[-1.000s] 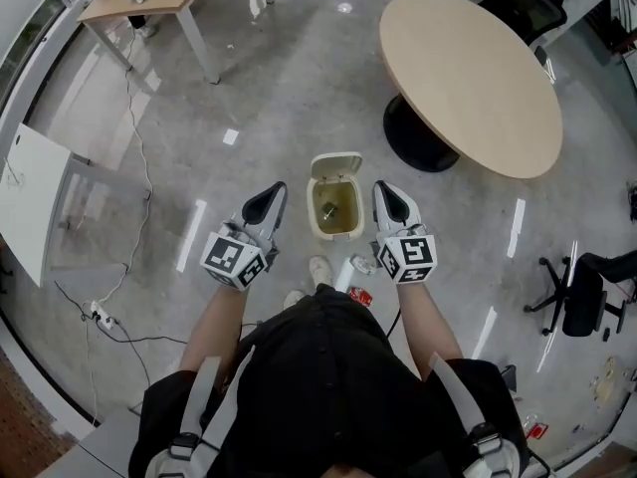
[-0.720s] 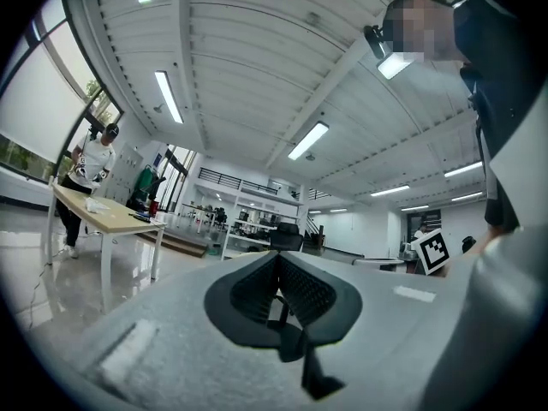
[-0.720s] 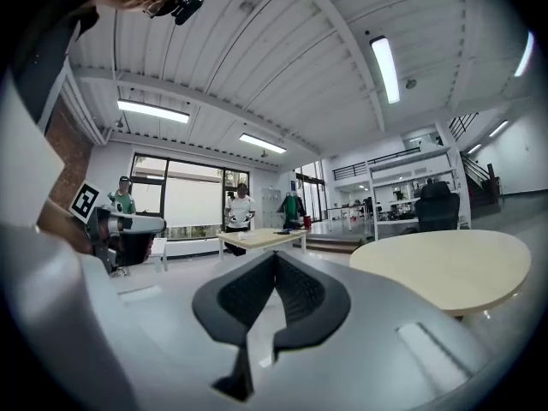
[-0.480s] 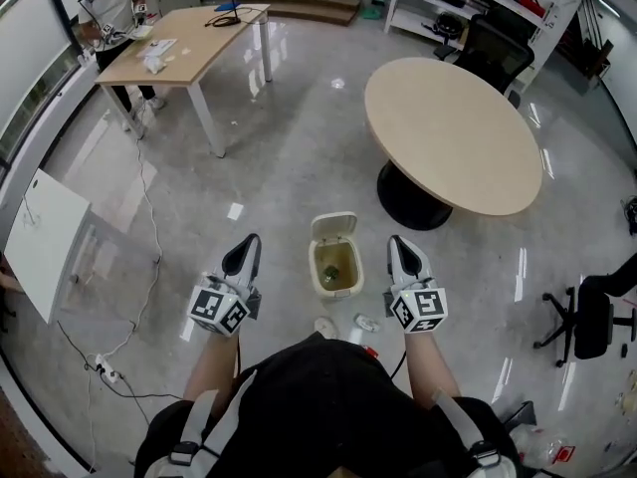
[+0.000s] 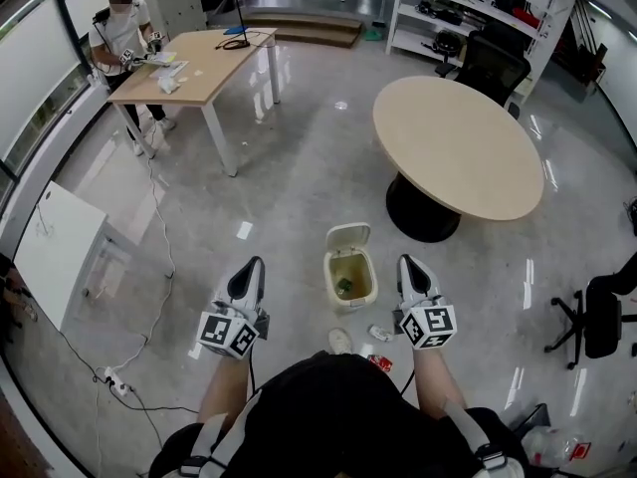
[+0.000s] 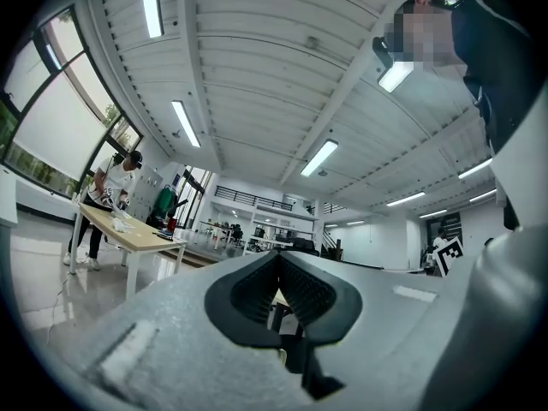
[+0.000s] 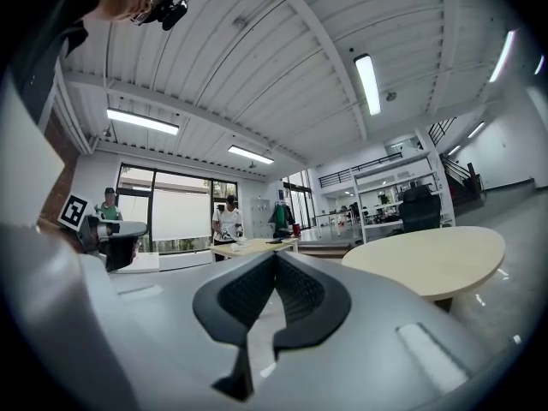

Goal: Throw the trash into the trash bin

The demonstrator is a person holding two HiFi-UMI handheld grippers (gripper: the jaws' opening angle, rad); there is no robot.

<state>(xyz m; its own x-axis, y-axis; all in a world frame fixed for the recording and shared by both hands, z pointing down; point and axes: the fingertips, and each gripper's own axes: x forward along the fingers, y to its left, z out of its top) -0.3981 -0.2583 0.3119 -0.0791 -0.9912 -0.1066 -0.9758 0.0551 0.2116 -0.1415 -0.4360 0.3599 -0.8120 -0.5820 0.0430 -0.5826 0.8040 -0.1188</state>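
Inspection of progress: I judged the task partly done. The trash bin [image 5: 329, 277] stood on the floor [image 5: 299, 167] with its lid [image 5: 348, 235] tipped back. It lay below and between the two sets of fingers, nearer the right ones.

Contents: one green piece [image 5: 344, 287] lay at the bottom of the bin. I could make out nothing else inside, and I could not tell what the piece was.

Outstanding: a pale crumpled scrap [image 5: 380, 334] and a red scrap [image 5: 382, 362] lay on the floor outside the bin. Both were behind the right fingers, towards the operator's feet. I took these for trash not yet binned.

Left gripper [image 5: 249, 270]: its fingers [image 6: 257, 285] were pressed together with nothing between them, pointing out across the room.

Right gripper [image 5: 410, 267]: its fingers [image 7: 248, 289] were likewise pressed together and empty, also aimed level over the floor, not at the bin.

Neither gripper carried trash, and both were held well above the scraps.
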